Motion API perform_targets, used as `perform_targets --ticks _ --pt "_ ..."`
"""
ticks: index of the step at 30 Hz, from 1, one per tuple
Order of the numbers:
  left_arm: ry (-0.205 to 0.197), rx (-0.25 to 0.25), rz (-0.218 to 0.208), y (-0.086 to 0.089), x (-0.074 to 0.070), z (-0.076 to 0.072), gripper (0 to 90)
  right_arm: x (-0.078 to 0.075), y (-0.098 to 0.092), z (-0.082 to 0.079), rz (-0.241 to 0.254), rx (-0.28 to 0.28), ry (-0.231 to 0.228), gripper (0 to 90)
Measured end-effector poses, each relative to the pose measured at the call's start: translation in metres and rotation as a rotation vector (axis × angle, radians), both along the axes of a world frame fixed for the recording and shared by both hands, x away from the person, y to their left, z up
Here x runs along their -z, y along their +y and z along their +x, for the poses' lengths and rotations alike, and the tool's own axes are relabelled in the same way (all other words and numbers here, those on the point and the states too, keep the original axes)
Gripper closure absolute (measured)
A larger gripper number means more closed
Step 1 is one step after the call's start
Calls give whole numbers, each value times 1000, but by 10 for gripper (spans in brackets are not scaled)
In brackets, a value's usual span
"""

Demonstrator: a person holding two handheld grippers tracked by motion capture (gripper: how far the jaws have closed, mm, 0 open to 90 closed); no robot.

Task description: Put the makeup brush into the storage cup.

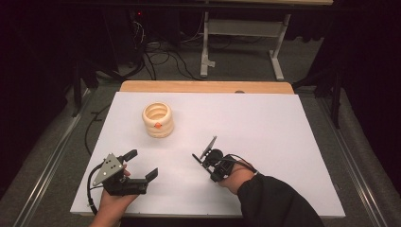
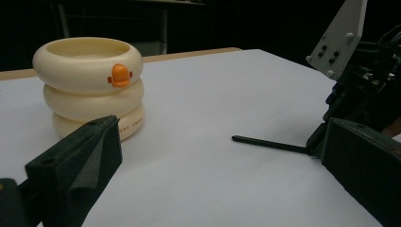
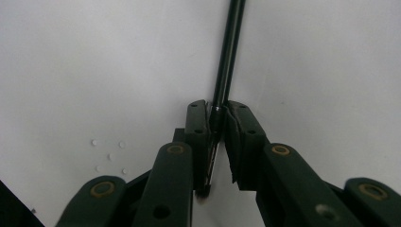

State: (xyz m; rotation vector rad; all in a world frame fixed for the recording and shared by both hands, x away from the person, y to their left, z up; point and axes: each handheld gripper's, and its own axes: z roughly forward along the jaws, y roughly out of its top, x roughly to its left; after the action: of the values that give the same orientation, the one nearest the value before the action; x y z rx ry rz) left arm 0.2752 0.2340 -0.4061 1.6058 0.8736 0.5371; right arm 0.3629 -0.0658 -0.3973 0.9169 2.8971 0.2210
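Right claw clamped on black pen; left claw apart and empty.

The pen (image 3: pixel 230 52) lies low over the white surface (image 1: pixel 265 123), near its front middle, its near end pinched between the right claw (image 3: pixel 217 118) jaws. In the high view that claw (image 1: pixel 197 158) sits right of centre. The left claw (image 1: pixel 141 164) rests at front left, jaws wide, holding nothing. The cream ringed holder (image 1: pixel 158 119) stands upright farther back, well apart from both.
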Motion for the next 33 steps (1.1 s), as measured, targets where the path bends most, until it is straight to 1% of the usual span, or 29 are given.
perform_targets --ticks 3,4,6,15,16,19,33 --pt "-1 -3 -7 0 0 0 2 0 0 0 -1 0 5 832" --pt "-1 -3 -8 0 0 0 2 0 0 0 -1 -1 0 833" --pt "-1 -3 -7 0 0 0 2 0 0 1 3 -2 7 833" --pt "-4 -3 -5 0 -1 -1 2 0 0 1 4 0 8 833" --pt "-4 -3 -6 0 -1 -1 2 0 0 1 3 -3 11 840" --pt "-6 -6 -10 0 -1 -1 2 0 0 0 -2 -11 -3 855" --pt "-8 -7 -10 1 -1 -1 2 -1 0 0 -4 -37 -1 858"
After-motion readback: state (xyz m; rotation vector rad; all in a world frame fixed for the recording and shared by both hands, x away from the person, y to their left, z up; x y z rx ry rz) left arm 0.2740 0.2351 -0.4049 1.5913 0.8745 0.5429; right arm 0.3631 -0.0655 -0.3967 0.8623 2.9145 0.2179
